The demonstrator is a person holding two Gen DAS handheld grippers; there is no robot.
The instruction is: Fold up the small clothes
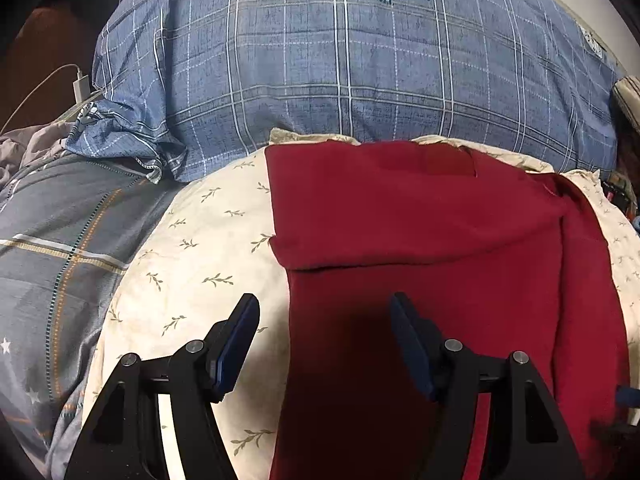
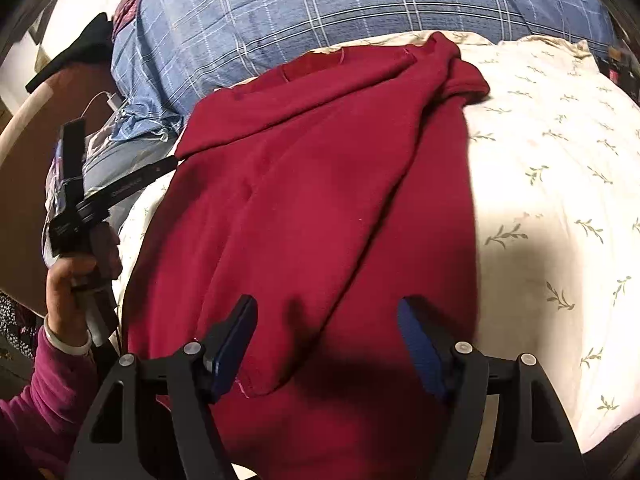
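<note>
A dark red garment (image 1: 420,240) lies partly folded on a cream leaf-print pillow (image 1: 192,248); it also shows in the right wrist view (image 2: 304,184), with a bunched sleeve at the far end. My left gripper (image 1: 324,308) is open and empty, hovering over the garment's left edge. My right gripper (image 2: 326,312) is open and empty, just above the garment's near hem. The left gripper's body and the hand holding it show at the left of the right wrist view (image 2: 76,200).
A blue plaid pillow (image 1: 340,60) lies behind the garment. Grey plaid bedding (image 1: 60,240) is at the left. A white charger and cable (image 1: 80,84) lie at the far left by a brown headboard. The cream pillow (image 2: 560,200) extends to the right.
</note>
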